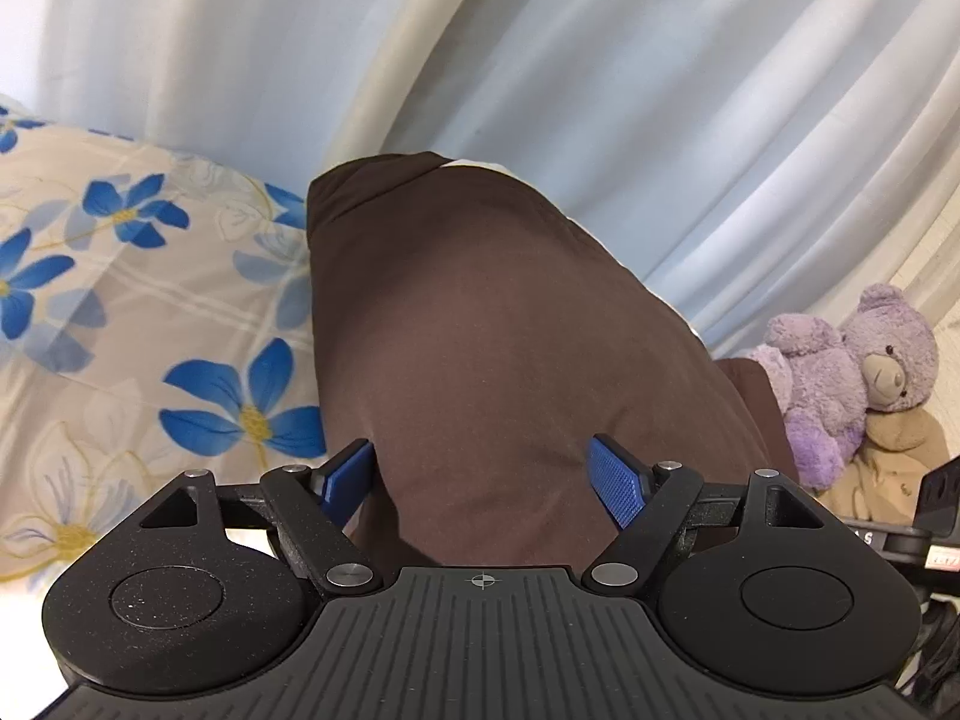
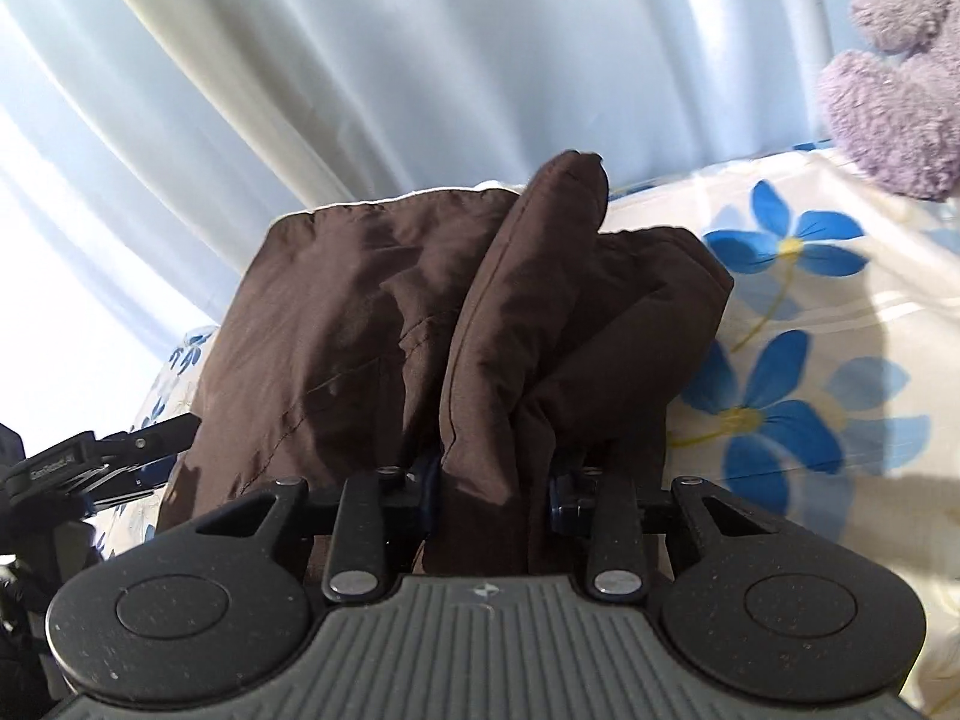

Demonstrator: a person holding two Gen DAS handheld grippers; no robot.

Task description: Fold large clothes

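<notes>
The brown jacket (image 1: 480, 324) lies on the bed, on a sheet with blue flowers (image 1: 120, 300). The left gripper (image 1: 483, 480) has its blue fingers (image 1: 618, 480) wide apart, with brown cloth between them. The right gripper (image 2: 495, 480) squeezes a thick fold of the jacket (image 2: 480, 312). A purple teddy bear (image 1: 852, 372) sits nearby, in front of the white curtain (image 1: 600, 60).

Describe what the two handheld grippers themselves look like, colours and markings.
The left gripper and the right gripper match: black ribbed body with a small crosshair mark, two round black discs, black linkage arms with silver pivot pins. The left's fingers are blue with textured pads. No cables or sleeves show.
</notes>
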